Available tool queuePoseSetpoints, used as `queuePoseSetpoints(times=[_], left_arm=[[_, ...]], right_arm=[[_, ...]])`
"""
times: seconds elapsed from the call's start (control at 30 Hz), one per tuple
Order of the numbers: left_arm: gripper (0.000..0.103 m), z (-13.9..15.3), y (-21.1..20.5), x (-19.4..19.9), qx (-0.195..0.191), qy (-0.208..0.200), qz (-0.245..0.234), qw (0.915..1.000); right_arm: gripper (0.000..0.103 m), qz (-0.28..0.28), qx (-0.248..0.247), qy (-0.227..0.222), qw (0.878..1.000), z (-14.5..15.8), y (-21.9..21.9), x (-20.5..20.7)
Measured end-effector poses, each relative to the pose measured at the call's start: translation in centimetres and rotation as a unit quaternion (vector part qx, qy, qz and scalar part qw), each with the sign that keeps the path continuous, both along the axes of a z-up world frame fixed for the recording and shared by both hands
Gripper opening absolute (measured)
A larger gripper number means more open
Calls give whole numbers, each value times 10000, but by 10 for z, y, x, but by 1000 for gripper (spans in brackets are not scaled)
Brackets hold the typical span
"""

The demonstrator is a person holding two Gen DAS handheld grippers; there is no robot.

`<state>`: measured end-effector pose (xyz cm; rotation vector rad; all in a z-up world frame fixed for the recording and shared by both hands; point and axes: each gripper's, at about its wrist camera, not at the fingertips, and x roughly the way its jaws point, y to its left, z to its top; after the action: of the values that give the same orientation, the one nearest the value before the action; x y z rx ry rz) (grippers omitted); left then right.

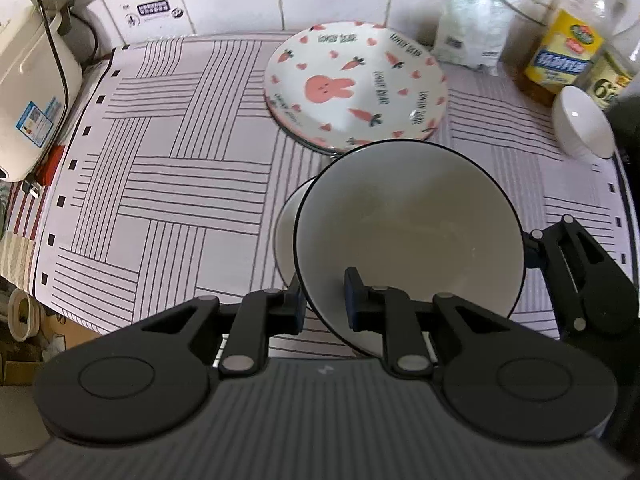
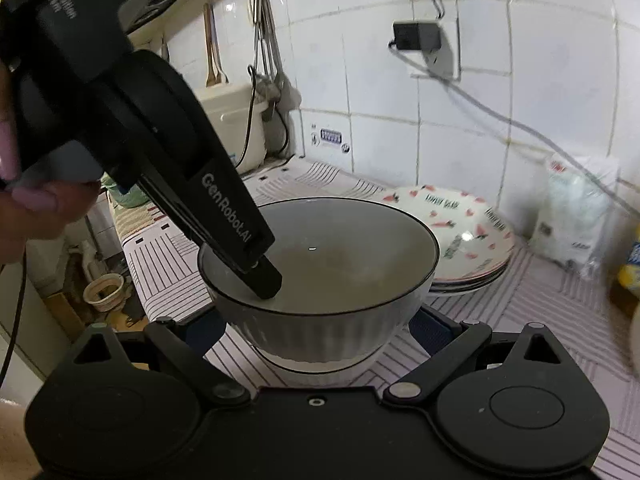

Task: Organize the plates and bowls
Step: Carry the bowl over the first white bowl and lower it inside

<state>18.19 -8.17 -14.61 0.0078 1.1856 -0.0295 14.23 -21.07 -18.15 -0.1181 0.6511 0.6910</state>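
A white ribbed bowl with a dark rim [image 1: 408, 236] is held just above the striped mat; it also shows in the right wrist view [image 2: 320, 280]. My left gripper [image 1: 326, 304] is shut on its near rim, one finger inside, one outside; it also shows in the right wrist view [image 2: 256, 280]. My right gripper [image 2: 316, 332] is open, its fingers on either side of the bowl's base, apart from it as far as I can tell. A stack of rabbit-and-carrot plates [image 1: 356, 84] sits behind the bowl. A small white bowl [image 1: 584, 124] stands at the right.
A striped mat [image 1: 168, 168] covers the counter. An oil bottle [image 1: 568, 40] and a white bag [image 1: 472, 28] stand at the back right against the tiled wall. A white appliance [image 1: 28, 92] sits at the left. The counter edge drops off at the near left.
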Motion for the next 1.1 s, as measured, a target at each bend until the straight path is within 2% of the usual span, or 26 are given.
queuePoseSetpoints(times=[0.1, 0.23, 0.6, 0.8, 0.9, 1.03, 1.1], left_arm=[[19, -8, 7, 6, 5, 29, 65, 10000], [23, -19, 8, 14, 209, 53, 70, 9997], [26, -43, 12, 26, 304, 277, -26, 9991], [26, -52, 13, 26, 275, 235, 22, 9993], [26, -56, 12, 25, 295, 169, 24, 9994], [26, -60, 6, 23, 464, 137, -57, 9988], [29, -57, 6, 22, 501, 159, -60, 9986]], right_arm=[[100, 39, -99, 91, 9999, -5, 9, 6], [100, 51, -226, 265, 9994, -10, 22, 13], [99, 4, -511, 632, 9967, -22, 31, 24], [100, 59, -774, 533, 9956, -24, 38, 25], [100, 116, -1085, 402, 9932, -25, 44, 23], [103, 52, -1040, 546, 9931, -27, 41, 26], [103, 33, -1035, 503, 9933, -27, 41, 25]])
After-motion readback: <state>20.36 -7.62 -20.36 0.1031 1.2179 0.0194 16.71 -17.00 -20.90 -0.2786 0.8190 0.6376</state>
